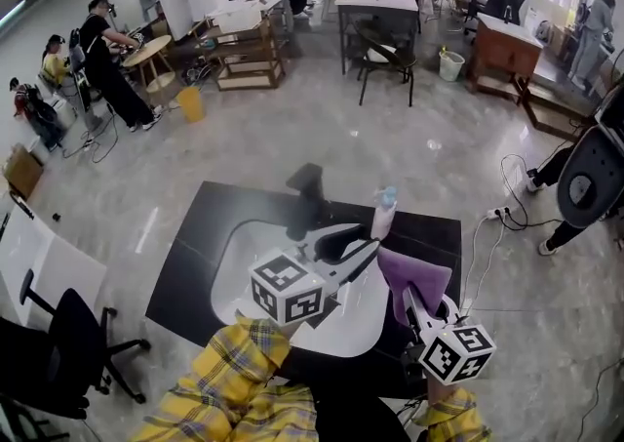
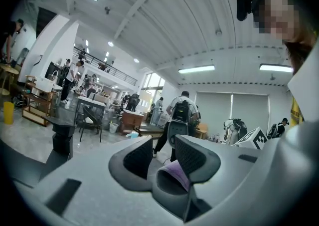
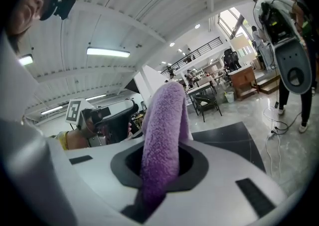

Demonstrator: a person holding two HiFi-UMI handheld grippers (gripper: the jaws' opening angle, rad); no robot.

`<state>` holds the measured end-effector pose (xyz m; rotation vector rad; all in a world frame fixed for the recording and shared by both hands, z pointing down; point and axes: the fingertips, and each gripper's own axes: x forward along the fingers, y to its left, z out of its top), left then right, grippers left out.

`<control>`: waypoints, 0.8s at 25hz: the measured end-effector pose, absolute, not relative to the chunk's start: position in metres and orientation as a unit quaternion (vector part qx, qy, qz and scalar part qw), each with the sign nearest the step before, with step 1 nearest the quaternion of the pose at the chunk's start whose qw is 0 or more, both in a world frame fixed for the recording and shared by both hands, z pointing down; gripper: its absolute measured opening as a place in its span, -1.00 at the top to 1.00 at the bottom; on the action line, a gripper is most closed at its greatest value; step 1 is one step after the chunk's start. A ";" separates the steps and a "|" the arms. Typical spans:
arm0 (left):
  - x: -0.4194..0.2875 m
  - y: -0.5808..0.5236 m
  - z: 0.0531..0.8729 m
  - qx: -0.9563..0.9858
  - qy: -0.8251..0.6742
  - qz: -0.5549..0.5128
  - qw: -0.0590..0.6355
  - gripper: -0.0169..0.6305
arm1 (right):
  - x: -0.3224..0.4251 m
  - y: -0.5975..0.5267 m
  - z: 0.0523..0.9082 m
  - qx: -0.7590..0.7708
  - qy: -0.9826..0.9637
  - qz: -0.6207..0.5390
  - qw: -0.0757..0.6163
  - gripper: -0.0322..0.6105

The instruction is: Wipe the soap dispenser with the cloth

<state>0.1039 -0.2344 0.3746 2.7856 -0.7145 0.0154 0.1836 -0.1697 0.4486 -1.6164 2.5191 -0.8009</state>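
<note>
Pinching the purple cloth (image 3: 163, 120) between their pads, the right tongs (image 3: 159, 162) were pressed together on it. The fabric rose from the jaws in a thick fold, and in the head view it draped over the tong tips. The left tongs (image 2: 163, 152) stood spread with nothing between the pads. Only the room showed through the gap, with a sliver of purple low beyond one pad. In the head view they reached out over the white sink basin (image 1: 244, 250), just beside the cloth.

The soap dispenser (image 1: 383, 213), a pale pinkish bottle with a bluish pump top, stood upright at the far rim of the basin. It rested on the black worktop (image 1: 190, 274), a little to the right of a black tap (image 1: 306, 198). The cloth hung near it on the person's side, and no contact between the two showed in any view.

As a judgement, the task was at its approach stage. The cloth was already in hand and brought close, but no wiping looked to have begun. Laying the cloth on the bottle and rubbing down its body and pump remained to be done. The free left tongs seemed placed to steady the bottle.
</note>
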 end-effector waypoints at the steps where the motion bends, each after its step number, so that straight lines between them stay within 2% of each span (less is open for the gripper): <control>1: 0.105 -0.241 0.373 0.960 -0.249 0.005 0.130 0.55 | 0.185 -0.175 0.449 -0.524 0.811 -0.257 0.021 0.79; 15: 0.114 -0.316 0.367 0.953 -0.270 0.003 0.140 0.55 | 0.184 -0.225 0.447 -0.535 0.812 -0.231 -0.003 0.79; 20: 0.122 -0.345 0.373 0.952 -0.277 0.030 0.123 0.55 | 0.177 -0.249 0.449 -0.510 0.834 -0.207 -0.025 0.79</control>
